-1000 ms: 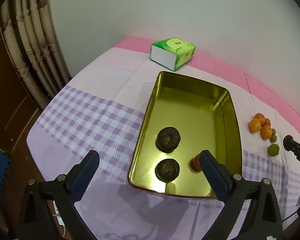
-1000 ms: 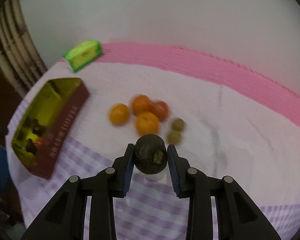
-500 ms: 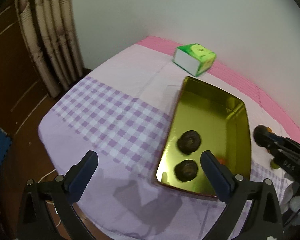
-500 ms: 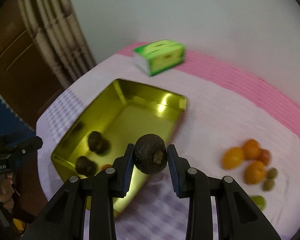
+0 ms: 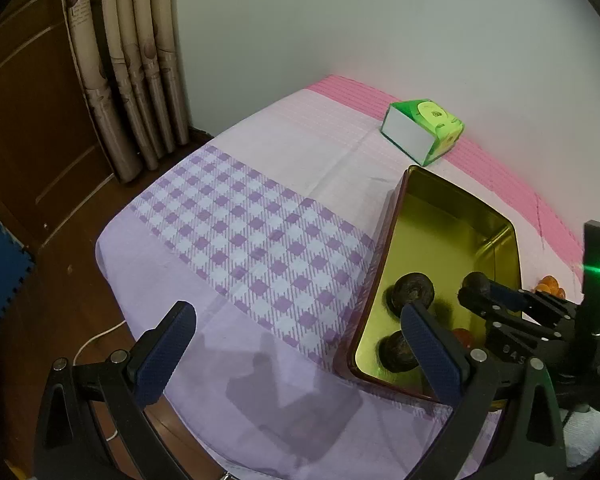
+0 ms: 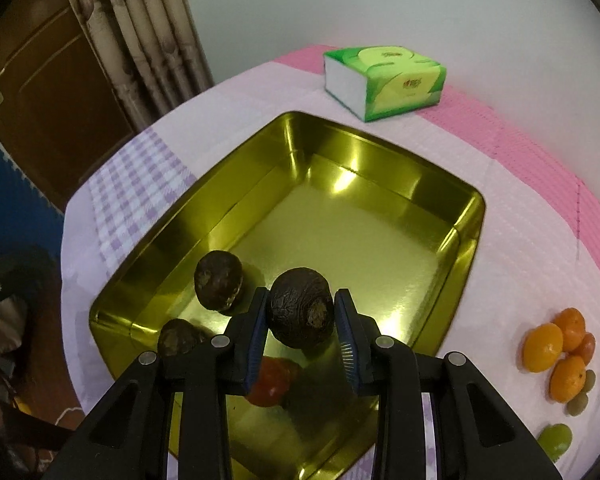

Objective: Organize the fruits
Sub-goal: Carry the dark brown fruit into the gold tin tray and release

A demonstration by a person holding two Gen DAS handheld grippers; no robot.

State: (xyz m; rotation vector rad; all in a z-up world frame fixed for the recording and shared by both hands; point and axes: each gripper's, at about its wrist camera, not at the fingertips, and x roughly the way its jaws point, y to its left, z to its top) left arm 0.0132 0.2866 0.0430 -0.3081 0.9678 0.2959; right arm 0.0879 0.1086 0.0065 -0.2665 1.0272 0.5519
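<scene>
fingers of the left gripper stand spread, empty, over the checked worktop left of the gold tray. from the right wrist, right gripper clenches a dark fruit above the tray's near end; released there, it could strike the red fruit below and roll.

The right gripper points steeply downward, its two blue-padded fingers closed on a dark round fruit pinched at their tips. The left gripper also tilts downward, its jaws spread wide with nothing between them. In the left wrist view the right gripper shows at the right edge, reaching in from that side.
</scene>
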